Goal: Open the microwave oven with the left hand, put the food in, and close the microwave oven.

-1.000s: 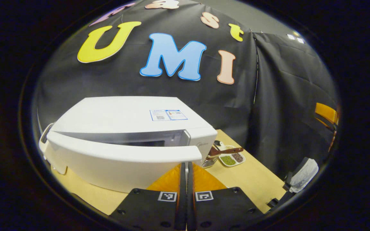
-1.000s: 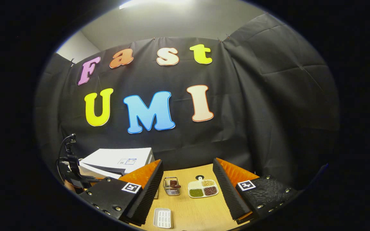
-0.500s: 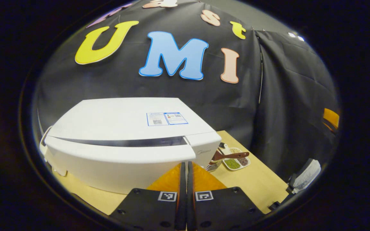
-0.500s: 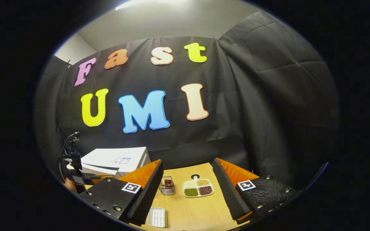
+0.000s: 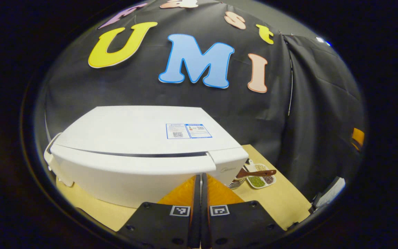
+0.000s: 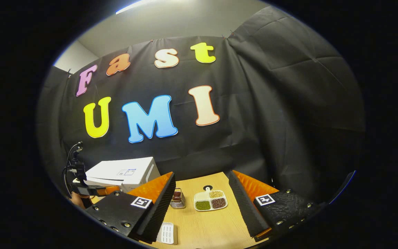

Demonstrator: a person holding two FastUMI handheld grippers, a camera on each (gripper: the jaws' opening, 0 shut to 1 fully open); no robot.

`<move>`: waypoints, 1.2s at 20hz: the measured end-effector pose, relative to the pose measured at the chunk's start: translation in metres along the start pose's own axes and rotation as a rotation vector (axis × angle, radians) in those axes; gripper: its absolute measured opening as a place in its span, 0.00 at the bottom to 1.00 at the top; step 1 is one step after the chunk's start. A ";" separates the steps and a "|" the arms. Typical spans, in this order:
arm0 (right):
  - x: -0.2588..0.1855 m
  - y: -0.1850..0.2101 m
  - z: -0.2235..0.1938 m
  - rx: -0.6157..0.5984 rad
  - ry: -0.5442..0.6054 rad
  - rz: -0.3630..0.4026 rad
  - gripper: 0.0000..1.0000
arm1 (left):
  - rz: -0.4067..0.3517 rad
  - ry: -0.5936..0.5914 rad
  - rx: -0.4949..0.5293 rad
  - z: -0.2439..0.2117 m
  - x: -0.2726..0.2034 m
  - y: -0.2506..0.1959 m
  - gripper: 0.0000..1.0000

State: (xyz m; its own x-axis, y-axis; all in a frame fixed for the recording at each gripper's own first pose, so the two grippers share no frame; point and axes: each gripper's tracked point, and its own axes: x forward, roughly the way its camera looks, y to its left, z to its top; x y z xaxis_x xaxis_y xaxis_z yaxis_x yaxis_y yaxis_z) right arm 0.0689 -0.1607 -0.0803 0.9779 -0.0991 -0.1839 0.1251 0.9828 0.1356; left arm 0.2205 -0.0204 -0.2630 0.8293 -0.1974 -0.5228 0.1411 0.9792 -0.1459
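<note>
Microwave door now nearly flush, interior hidden; left hand-held gripper pressed together, right spread.

microwave oven top: blue-edged sticker, print too small to read | front right corner: faint brand mark, illegible | left tool fingers: square coded markers, no text

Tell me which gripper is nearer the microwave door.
Left. The left gripper, fingers shut together, is right at the microwave door. The right gripper hangs open off to the side, over the table by the divided dish.
</note>
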 end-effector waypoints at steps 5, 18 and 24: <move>0.004 0.008 0.004 -0.036 -0.012 0.064 0.93 | 0.033 -0.018 0.006 0.001 0.003 0.000 0.07; 0.003 0.023 0.012 -0.093 -0.008 0.178 0.93 | 0.107 -0.046 -0.017 0.007 0.006 0.009 0.07; -0.017 0.062 0.042 -0.076 -0.075 0.180 0.93 | 0.134 -0.264 0.052 0.093 -0.099 0.018 0.07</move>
State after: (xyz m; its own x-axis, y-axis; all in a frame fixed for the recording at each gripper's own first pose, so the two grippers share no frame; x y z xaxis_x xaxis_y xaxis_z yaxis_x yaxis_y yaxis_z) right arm 0.0667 -0.1047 -0.0273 0.9934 0.0703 -0.0903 -0.0627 0.9944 0.0849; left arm 0.1914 0.0215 -0.1354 0.9534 -0.0533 -0.2970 0.0424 0.9982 -0.0432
